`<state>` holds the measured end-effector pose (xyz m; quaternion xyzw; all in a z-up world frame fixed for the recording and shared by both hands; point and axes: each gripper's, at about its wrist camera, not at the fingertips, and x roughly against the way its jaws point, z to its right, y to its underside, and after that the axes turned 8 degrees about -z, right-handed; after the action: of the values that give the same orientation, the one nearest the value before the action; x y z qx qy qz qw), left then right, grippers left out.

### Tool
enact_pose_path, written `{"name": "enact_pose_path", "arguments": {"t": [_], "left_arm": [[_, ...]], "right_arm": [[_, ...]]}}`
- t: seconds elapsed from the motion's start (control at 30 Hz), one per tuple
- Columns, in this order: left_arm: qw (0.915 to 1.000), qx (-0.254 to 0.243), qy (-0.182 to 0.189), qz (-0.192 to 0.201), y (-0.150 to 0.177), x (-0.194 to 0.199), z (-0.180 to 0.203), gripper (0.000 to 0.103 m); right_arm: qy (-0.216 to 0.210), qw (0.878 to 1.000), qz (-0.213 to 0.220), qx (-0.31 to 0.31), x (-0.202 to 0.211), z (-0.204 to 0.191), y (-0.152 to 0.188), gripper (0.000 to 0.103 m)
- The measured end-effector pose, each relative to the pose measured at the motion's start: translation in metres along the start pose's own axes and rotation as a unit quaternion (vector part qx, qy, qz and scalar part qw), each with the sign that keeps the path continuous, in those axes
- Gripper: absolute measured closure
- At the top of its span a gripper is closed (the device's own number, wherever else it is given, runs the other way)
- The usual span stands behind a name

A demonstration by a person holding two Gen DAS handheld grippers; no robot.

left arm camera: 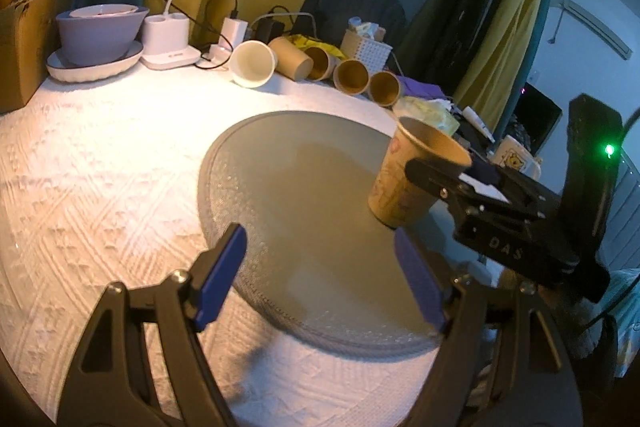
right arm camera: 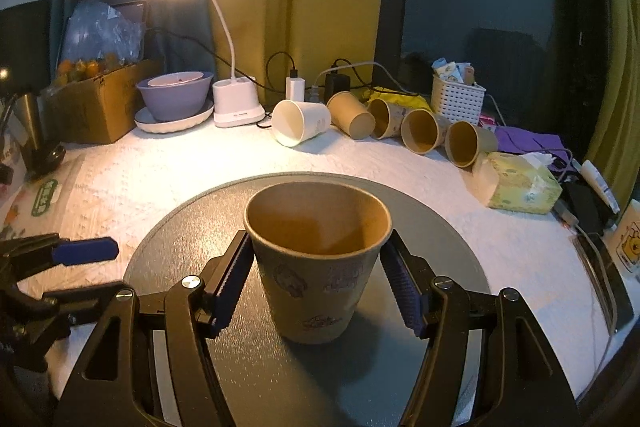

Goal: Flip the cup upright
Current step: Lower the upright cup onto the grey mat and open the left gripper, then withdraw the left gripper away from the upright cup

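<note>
Right wrist view has the paper cup standing mouth-up on the round grey mat, right claw straddling it, left pad touching near the rim, right pad a hair off — whether it grips I cannot tell. Left claw hangs wide and empty. Likely light, thin-walled, crushable: pinch gently mid-wall, below the stiffer rolled rim.

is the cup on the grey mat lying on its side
No, the cup stands upright on the grey mat, open mouth up.
</note>
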<state>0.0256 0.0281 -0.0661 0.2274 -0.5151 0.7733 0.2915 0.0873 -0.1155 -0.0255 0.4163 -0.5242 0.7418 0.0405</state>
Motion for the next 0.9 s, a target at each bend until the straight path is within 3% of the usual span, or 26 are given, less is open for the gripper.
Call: {"name": "enact_pose_path", "arguments": {"t": [0.47,0.9], "left_arm": [[0.9996,-0.016,-0.024,-0.002,0.003,0.0,0.007,0.024],[0.9973,-0.046,-0.045,0.033,0.01,0.024,0.028,0.024]], "right_arm": [[-0.009,0.999,-0.027,-0.032,0.017,0.005,0.019,0.03],[-0.013,0.997,-0.045,-0.058,0.047,0.006,0.036,0.03]]}}
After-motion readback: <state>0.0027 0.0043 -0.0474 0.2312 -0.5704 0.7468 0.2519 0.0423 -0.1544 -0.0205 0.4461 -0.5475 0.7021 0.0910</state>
